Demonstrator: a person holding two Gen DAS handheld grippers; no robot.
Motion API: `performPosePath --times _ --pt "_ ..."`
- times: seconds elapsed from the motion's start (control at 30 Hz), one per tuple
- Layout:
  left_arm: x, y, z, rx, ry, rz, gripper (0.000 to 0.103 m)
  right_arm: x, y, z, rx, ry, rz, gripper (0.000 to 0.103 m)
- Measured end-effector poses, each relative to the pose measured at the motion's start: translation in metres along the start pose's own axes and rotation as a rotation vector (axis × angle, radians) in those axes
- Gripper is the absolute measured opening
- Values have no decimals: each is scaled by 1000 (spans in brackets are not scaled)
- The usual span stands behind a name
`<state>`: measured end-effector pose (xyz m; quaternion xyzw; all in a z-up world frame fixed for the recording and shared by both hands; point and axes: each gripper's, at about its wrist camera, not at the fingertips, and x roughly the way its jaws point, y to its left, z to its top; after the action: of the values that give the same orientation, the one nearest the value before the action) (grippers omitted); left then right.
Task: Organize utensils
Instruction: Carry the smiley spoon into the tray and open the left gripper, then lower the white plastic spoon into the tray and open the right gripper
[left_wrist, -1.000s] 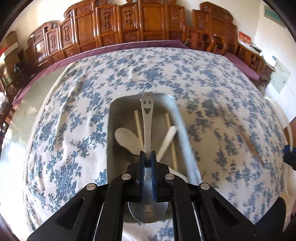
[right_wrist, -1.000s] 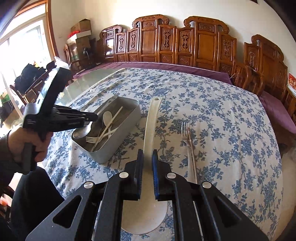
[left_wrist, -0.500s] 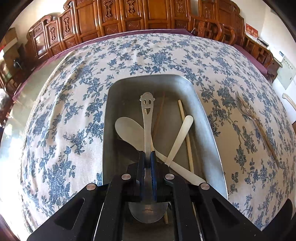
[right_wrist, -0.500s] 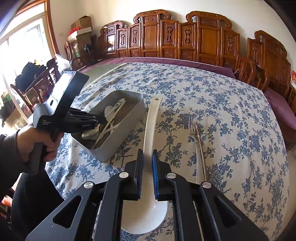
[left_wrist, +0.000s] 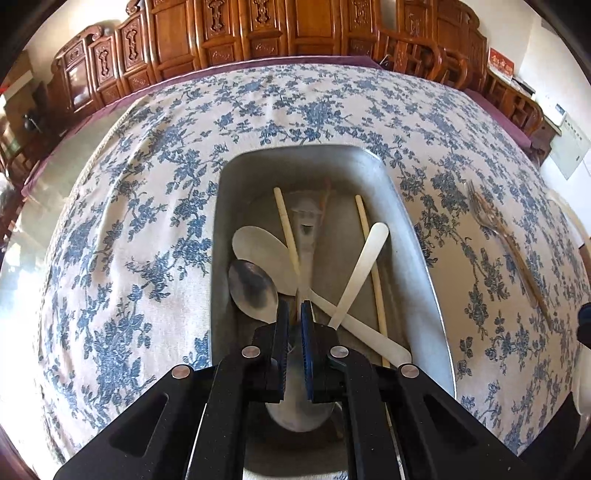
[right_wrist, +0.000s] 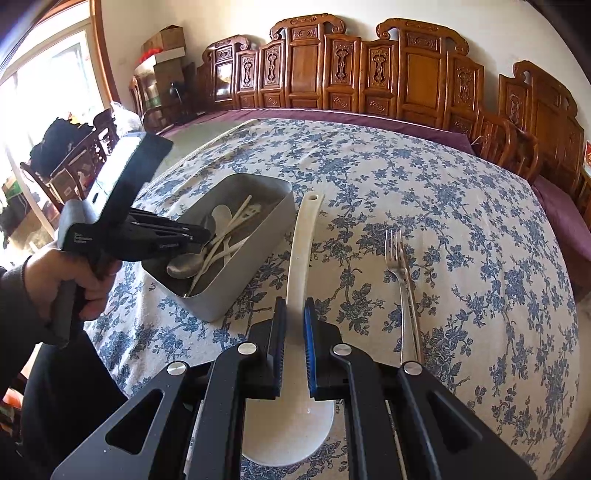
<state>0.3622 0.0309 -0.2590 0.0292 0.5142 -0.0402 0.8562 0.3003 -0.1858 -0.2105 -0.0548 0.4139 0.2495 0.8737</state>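
Since a second ago our left gripper (left_wrist: 294, 314) has come down from above the metal tray (left_wrist: 413, 229) until its tips sit inside it, carrying the smiley-handled spoon (left_wrist: 305, 236) along; our right gripper (right_wrist: 294, 314) has hardly shifted. Our left jaws are pinched almost together on that spoon's neck, its bowl showing below the pads and its blurred handle pointing toward the tray's far wall. Under it in the tray we see a pale plastic spoon (left_wrist: 258, 247), a steel spoon (left_wrist: 253, 291) just beside it, another pale handle (left_wrist: 364, 266) crossing at an angle, and chopsticks (left_wrist: 371, 266) lying lengthwise. Our right jaws stand narrow, clamped on the long handle of a white ladle (right_wrist: 303, 251), whose round bowl shows below the pads and whose holed tip lies just beside the tray's right wall. From the right wrist view we see a hand (right_wrist: 62, 280) in a dark sleeve holding the left tool over the tray's near end. A metal fork (right_wrist: 400, 280) lies on the blue-flowered tablecloth (right_wrist: 480, 258), to the right of the ladle and apart from it, tines pointing away from us. Carved wooden chairs (right_wrist: 369, 70) line the far wall.
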Motion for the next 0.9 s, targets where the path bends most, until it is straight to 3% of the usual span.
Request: performPosePath --times 0.5,0.9 --pt "-78 31 -23 27 -124 -31 6 22 47 33 -21 9 36 11" --pt "-103 68 -45 5 -158 -34 6 69 84 72 39 41 107 11"
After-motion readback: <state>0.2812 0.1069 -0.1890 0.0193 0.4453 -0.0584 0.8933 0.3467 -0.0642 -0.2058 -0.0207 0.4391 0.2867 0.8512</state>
